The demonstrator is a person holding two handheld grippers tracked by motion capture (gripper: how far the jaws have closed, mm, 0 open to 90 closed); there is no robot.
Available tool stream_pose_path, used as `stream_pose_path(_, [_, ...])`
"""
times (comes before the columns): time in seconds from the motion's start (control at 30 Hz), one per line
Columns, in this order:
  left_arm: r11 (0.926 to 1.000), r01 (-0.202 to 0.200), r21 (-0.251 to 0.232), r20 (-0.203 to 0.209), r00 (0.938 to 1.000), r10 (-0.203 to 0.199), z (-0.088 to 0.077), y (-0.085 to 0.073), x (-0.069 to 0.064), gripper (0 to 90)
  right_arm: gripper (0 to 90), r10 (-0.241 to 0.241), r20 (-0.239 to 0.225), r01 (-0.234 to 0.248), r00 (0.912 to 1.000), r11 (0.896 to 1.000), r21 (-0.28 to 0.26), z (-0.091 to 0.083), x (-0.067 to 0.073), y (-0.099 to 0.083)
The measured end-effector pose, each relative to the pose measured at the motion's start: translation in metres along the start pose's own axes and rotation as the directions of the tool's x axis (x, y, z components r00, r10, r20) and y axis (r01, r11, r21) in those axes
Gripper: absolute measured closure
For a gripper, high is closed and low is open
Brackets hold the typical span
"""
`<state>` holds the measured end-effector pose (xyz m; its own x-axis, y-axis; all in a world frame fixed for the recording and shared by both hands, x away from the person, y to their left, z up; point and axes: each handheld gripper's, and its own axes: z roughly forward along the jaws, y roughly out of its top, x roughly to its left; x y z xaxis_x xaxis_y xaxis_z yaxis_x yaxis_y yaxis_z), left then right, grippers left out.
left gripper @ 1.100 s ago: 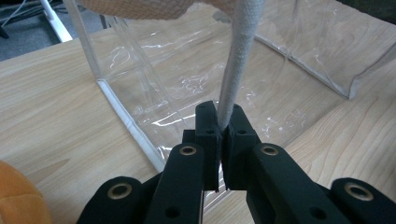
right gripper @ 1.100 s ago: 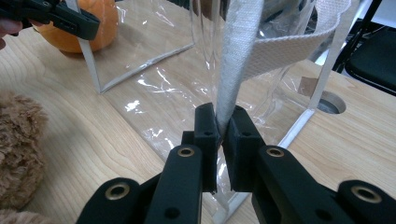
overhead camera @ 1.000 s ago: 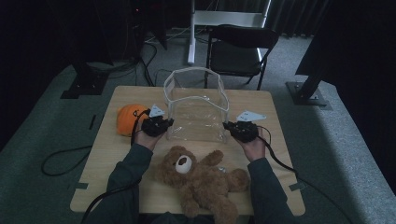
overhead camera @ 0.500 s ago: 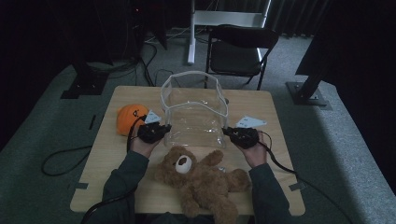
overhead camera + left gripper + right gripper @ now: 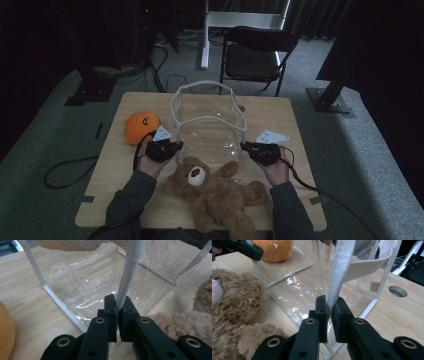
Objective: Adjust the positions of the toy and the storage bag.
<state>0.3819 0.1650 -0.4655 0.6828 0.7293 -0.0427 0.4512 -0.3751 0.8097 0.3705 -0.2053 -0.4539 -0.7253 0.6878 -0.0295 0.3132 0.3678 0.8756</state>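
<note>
Clear bag [image 5: 209, 127] sat mid-frame on the desk [image 5: 105, 170], now nearer the person than a second earlier and close to the bear [image 5: 212, 192]. Left gripper [image 5: 172, 148] and right gripper [image 5: 248, 148] were each clamped tight on its white strap [image 5: 130, 270]. Looked like staging for loading. No readable writing.

The near middle of the counter [image 5: 115, 185] is being blocked by the teddy bear [image 5: 215, 192], lying just before the clear bag [image 5: 207, 125]. The far left is being taken up by the orange plush [image 5: 141, 126]. Bare wood is being left along both side edges.
</note>
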Motion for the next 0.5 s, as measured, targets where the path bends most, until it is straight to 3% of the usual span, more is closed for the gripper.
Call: stream_pose_path(0.5, [1.0000, 0.002, 0.004, 0.028, 0.9996, -0.002, -0.015, -0.013, -0.012, 85.3, 83.1, -0.014, -0.019, 0.014, 0.9997, 1.000, -0.004, -0.016, 0.012, -0.006])
